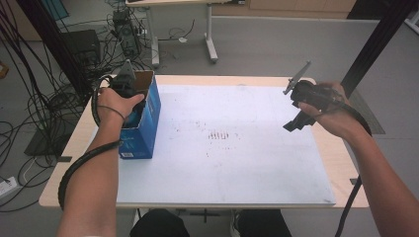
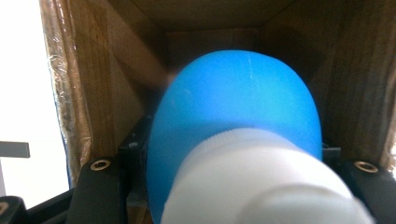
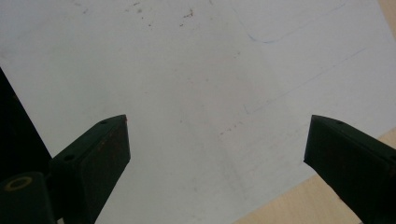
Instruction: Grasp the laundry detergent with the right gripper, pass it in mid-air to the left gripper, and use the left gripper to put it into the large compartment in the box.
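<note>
An open-topped blue cardboard box (image 1: 148, 118) stands at the left of the white mat (image 1: 232, 158). My left gripper (image 1: 129, 98) reaches down into it from above, the hand covering its jaws. In the left gripper view a blue rounded bottle (image 2: 233, 102) with a white cap (image 2: 261, 182) sits between the jaws, inside the box's brown walls (image 2: 93, 84); the gripper is shut on it. My right gripper (image 1: 295, 122) hovers over the mat's far right side, jaws wide apart (image 3: 217, 140) with nothing between them.
The mat covers most of a pale wooden table (image 1: 341, 163) and has faint brown marks (image 1: 217, 136) at its middle. Cables (image 1: 44, 98) crowd the floor at the left. A black post (image 1: 375, 39) rises at the far right.
</note>
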Available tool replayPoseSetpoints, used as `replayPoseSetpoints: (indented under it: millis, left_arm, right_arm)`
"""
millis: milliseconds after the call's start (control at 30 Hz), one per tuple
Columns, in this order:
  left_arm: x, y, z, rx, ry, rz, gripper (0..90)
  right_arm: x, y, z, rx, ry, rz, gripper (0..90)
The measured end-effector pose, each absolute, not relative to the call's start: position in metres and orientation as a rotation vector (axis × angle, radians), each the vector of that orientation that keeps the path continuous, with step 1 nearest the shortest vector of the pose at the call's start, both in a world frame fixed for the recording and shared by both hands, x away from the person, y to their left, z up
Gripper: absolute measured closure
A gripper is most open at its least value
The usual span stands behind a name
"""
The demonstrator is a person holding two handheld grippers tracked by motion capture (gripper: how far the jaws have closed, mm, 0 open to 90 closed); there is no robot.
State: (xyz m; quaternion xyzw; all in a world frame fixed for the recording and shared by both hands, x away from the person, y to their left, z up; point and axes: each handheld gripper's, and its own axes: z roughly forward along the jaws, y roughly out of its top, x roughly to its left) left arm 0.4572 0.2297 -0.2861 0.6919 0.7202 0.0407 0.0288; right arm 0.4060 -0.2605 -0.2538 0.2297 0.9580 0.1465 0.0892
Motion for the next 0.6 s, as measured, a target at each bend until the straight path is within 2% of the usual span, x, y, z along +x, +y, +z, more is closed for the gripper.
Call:
replayPoseSetpoints:
  millis: [600]
  left_arm:
    - [0.4574, 0.2286, -0.2860, 2.138, 2.226, 0.130, 36.8]
  right_arm:
    - [0.4070, -0.2603, -0.2551, 0.680, 2.853, 0.440, 6.7]
